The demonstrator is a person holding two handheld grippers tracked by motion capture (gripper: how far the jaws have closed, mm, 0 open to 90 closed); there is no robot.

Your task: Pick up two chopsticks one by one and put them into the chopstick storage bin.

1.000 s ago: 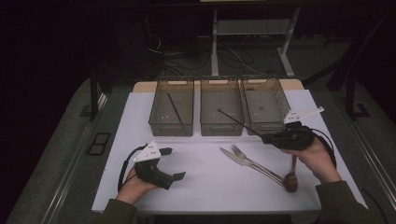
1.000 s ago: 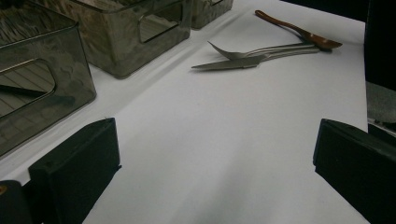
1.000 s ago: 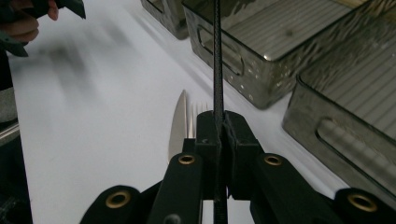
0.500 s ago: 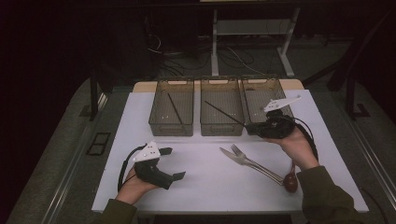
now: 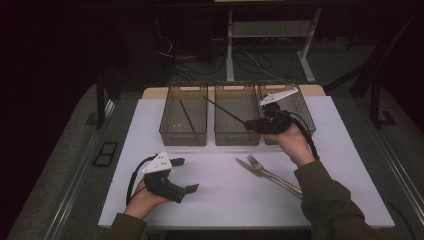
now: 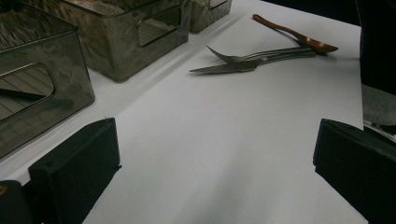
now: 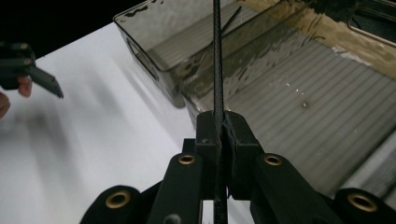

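Note:
My right gripper (image 5: 249,123) is shut on a thin black chopstick (image 5: 225,109) that points up and to the left over the middle bin (image 5: 237,142). In the right gripper view the chopstick (image 7: 217,56) runs straight up from the closed jaws (image 7: 219,128), above the bin's ribbed floor (image 7: 299,116). Near the table's front left my left gripper (image 5: 186,175) rests open on the white tabletop, nothing between its jaws (image 6: 215,172). A second black chopstick (image 5: 187,116) lies in the left bin (image 5: 183,142).
A fork (image 5: 270,173) and a knife (image 5: 248,167) lie side by side on the white table right of centre. In the left gripper view they lie beside a brown wooden spoon (image 6: 294,35). A third smoky bin (image 5: 302,110) stands behind my right hand.
My right gripper has carried the chopstick away from the cutlery, up and leftward to the bins, and now holds it over the middle one. The left gripper has stayed put.

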